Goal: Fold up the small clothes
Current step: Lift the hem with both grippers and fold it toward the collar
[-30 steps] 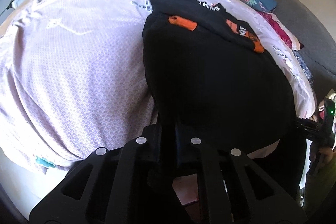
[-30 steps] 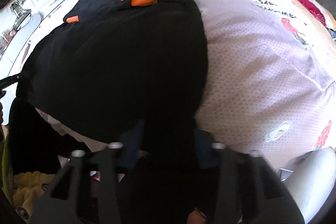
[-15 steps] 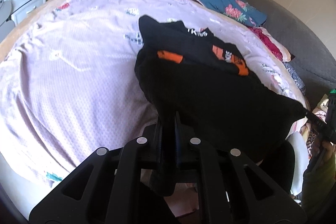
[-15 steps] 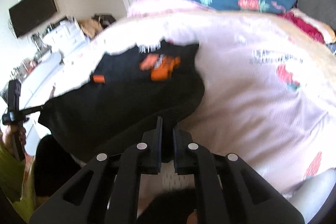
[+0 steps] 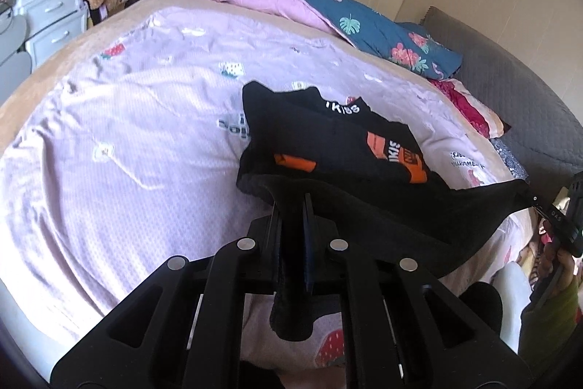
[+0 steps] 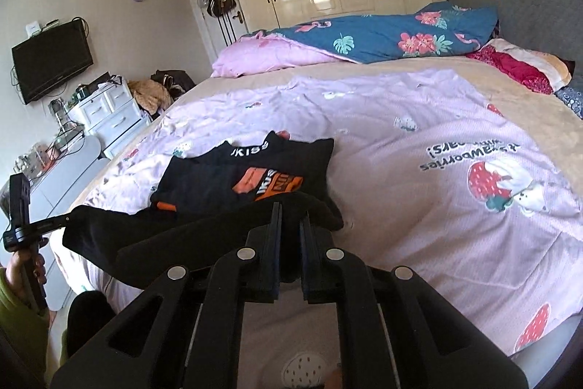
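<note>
A black garment [image 5: 364, 148] with orange patches is seen laid across a lilac strawberry-print bedspread [image 5: 127, 141], its far part flat and its sleeves apparently already turned in, while its near edge is held up off the bed. The fold is judged to be partway done: the raised hem is yet to be carried over toward the collar and laid down, and any smoothing is left to do. On the left, the left gripper [image 5: 291, 206] is clamped tight on one corner of the hem, black cloth being pinched between its jaws and hanging below them. On the right, the right gripper [image 6: 289, 217] is closed in the same way on the other corner, cloth being caught between its jaws. Both tools are angled downward toward the bed, and the hem is stretched between them in a slack line. A hand [image 6: 25, 268] is seen wrapped around the left tool's handle.
</note>
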Demonstrator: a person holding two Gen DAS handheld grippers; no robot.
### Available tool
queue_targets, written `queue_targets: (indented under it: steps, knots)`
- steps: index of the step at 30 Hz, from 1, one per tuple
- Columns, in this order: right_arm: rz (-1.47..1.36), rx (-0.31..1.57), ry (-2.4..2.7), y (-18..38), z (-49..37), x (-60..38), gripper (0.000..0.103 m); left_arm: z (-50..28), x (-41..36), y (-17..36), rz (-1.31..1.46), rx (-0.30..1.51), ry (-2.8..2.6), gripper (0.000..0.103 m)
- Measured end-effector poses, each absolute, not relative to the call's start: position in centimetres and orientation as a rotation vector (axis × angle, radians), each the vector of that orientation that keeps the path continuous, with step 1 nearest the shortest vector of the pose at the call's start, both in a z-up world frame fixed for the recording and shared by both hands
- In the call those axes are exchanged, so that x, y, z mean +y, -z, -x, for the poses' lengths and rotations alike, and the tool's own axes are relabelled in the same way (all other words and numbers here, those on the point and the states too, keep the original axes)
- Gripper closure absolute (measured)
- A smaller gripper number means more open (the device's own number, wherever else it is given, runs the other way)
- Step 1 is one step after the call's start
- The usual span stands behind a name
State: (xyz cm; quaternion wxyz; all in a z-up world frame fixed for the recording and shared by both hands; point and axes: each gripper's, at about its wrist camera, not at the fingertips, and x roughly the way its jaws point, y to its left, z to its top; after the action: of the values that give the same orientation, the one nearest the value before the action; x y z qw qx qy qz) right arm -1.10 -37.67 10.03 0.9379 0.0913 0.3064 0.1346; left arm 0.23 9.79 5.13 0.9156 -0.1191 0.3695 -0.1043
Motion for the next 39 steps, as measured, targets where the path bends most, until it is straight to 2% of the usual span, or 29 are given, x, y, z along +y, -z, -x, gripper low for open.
queue_targets:
  steps: [24,39]
  knots:
    - [-0.151,0.571,-0.182,-11.7,-3.6,-37.7,0.096,-4.8,10.2,-8.0,0.253,0.692,0.173,0.1]
    - [-0.085,0.643,-0.142,-10.3,-13.8,-36.2,0.096,-12.3,11.5,-6.4,0.349,0.721,0.14,0.1]
